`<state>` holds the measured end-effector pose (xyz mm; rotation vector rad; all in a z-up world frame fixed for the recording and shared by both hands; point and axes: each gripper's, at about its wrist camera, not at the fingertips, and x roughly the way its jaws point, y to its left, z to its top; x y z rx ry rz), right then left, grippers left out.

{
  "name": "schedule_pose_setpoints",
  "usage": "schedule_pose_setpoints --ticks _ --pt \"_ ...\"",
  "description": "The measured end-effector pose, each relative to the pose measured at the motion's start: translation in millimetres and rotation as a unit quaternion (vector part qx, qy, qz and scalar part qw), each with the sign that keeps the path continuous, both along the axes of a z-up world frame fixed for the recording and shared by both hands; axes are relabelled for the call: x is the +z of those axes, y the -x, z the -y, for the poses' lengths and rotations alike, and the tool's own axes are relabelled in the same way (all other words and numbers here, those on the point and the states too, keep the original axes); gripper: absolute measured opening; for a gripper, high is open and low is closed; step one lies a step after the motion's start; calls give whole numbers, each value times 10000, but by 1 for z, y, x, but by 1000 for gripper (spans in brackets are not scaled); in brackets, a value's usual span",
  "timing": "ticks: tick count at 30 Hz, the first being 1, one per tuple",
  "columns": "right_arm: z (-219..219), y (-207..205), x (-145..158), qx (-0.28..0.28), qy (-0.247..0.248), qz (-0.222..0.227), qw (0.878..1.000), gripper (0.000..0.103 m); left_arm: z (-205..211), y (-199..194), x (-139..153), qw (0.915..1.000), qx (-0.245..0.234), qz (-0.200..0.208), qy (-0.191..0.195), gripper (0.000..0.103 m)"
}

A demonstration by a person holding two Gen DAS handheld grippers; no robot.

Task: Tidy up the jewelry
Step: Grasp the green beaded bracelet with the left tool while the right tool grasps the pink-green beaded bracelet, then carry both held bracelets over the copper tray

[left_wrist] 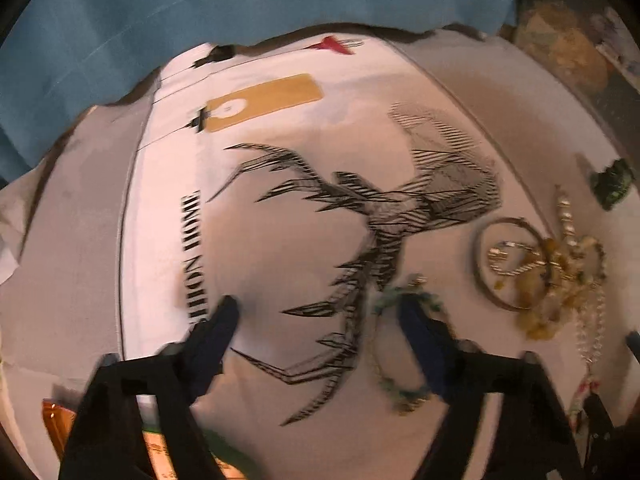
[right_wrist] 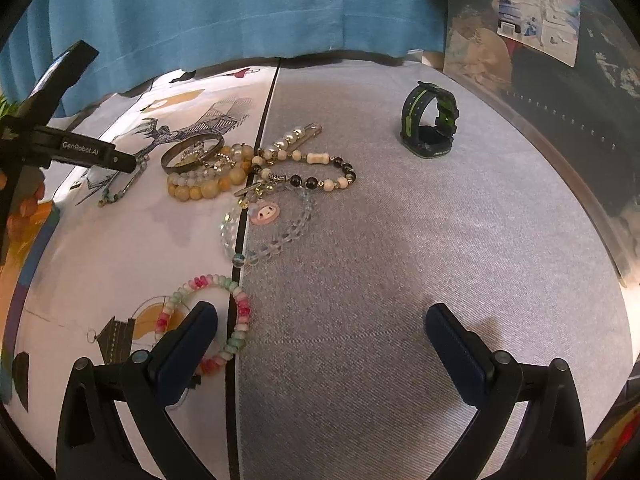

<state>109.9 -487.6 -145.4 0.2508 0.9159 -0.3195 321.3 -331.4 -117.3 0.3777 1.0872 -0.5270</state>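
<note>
The left tool (left_wrist: 320, 312) comes down steeply over a thin green-beaded bracelet (left_wrist: 394, 344) lying on the printed white cloth (left_wrist: 280, 240), at the edge of the antler drawing. Its jaws stand partly open, and nothing is pinched yet: one finger (left_wrist: 424, 332) lies across the bracelet's loop, the other finger (left_wrist: 216, 328) sits well off on bare cloth. From the right wrist view the same bracelet (right_wrist: 120, 190) lies just under the tip of that tool.

I judge this bracelet very light and limp, small beads on a cord or fine chain, so it will sag and swing once lifted and could slide out of a loose pinch. The sensible hold looks like one strand of the loop, caught squarely between the pads near the cloth, without catching the fabric.

Just beside it lies the main heap: a stiff metal bangle (right_wrist: 192, 152) leaning on chunky yellow stone beads (right_wrist: 204, 188), with a pearl string (right_wrist: 288, 140) and a black-and-cream beaded bracelet (right_wrist: 320, 176) touching them. These seem heavier, and tangled enough that pulling one may drag the others.

The right tool (right_wrist: 320, 332) hangs wide open and empty over the grey mat (right_wrist: 400, 260), its left finger (right_wrist: 188, 340) overlapping a pink-and-green beaded bracelet (right_wrist: 208, 320) that straddles the seam. A green-striped watch (right_wrist: 430, 120) stands apart, further back on the grey mat.
</note>
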Motion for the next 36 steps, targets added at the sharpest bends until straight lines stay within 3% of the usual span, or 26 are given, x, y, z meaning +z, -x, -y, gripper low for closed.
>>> schedule_pose_setpoints --ticks 1,2,3,5,6,11,14,22,29,36 --pt "0 -1 0 21 -1 -8 10000 103 2 2 1 9998 -143 -112 126 29" --pt "0 -2 0 70 7 -5 10000 99 6 6 3 9994 -288 -151 140 10" --pt "-1 -2 2 131 4 17 9999 90 11 11 4 9989 -433 -158 4 4" --pt "-11 0 9 437 95 261 9987 10 11 16 6 9981 -507 -332 138 3" --pt "-19 0 12 567 212 234 9979 7 8 20 11 9977 -499 -379 273 3" --pt "-18 14 26 275 -247 555 9978 7 -16 45 55 9965 -404 -105 725 3" --pt "-17 26 52 123 -196 841 9962 7 -32 61 84 9943 -313 50 1017 3" --pt "-37 59 109 104 -22 1077 9941 7 -83 125 148 9897 -91 561 1316 3" --pt "-86 108 140 359 -68 1219 9919 7 -148 203 171 9865 9 753 1453 3" --pt "-151 146 142 954 -114 1076 9895 7 -209 267 165 9850 208 663 1578 3"
